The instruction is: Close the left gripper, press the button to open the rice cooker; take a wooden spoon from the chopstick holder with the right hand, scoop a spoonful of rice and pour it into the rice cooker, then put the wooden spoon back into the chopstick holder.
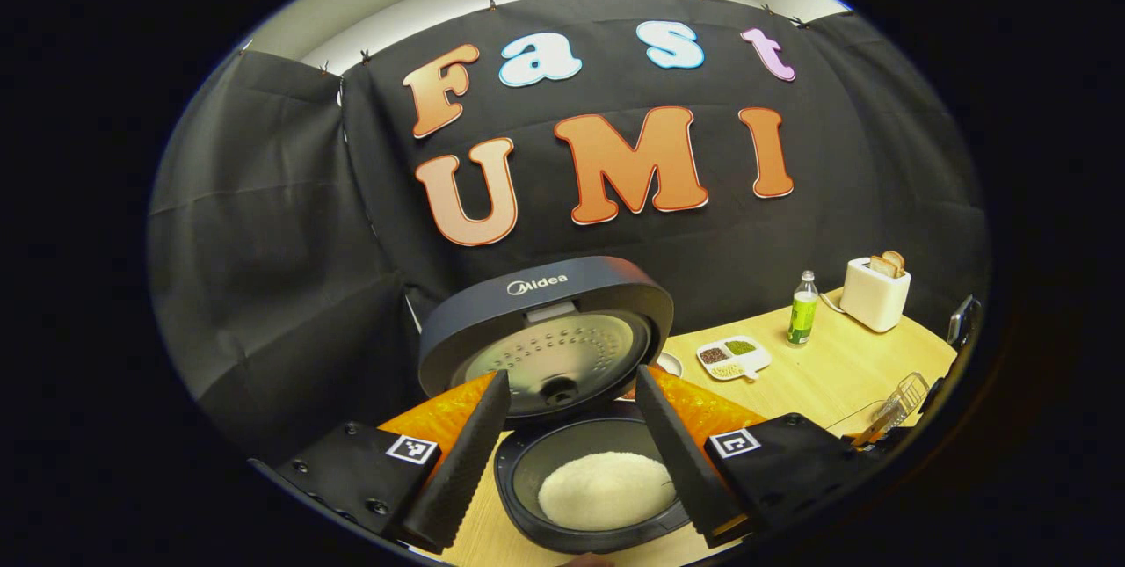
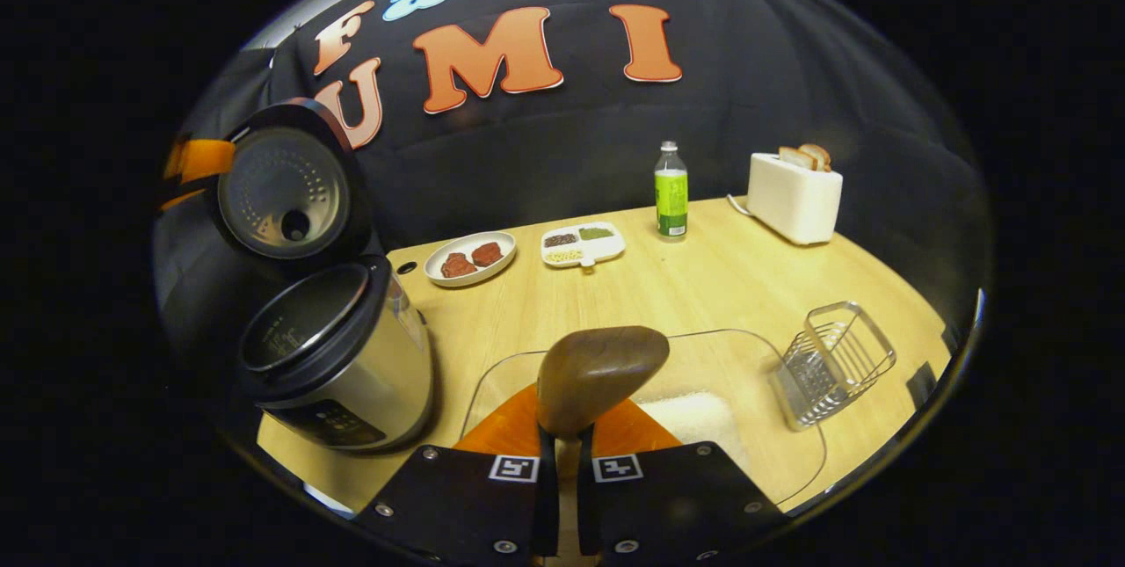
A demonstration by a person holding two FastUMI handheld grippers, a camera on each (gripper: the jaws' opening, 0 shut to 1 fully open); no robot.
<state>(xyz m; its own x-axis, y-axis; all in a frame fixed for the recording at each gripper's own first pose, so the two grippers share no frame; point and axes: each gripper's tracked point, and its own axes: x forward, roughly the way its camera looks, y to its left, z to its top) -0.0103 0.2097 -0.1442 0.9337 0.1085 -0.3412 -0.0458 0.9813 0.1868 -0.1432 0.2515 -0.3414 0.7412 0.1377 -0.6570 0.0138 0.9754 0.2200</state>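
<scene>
The right tongs clamp the spoon above a clear tray, apparently holding rice. The left tongs gape over the open cooker. Wire holder right; plate, dish, bottle, toaster behind on the surface.

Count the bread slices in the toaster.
2. Both stand upright in the white toaster at the table's far right corner: one slice on the left, the other just right of it. No others visible.

L cam close above rice cooker, R cam farther, both facing wall
</scene>
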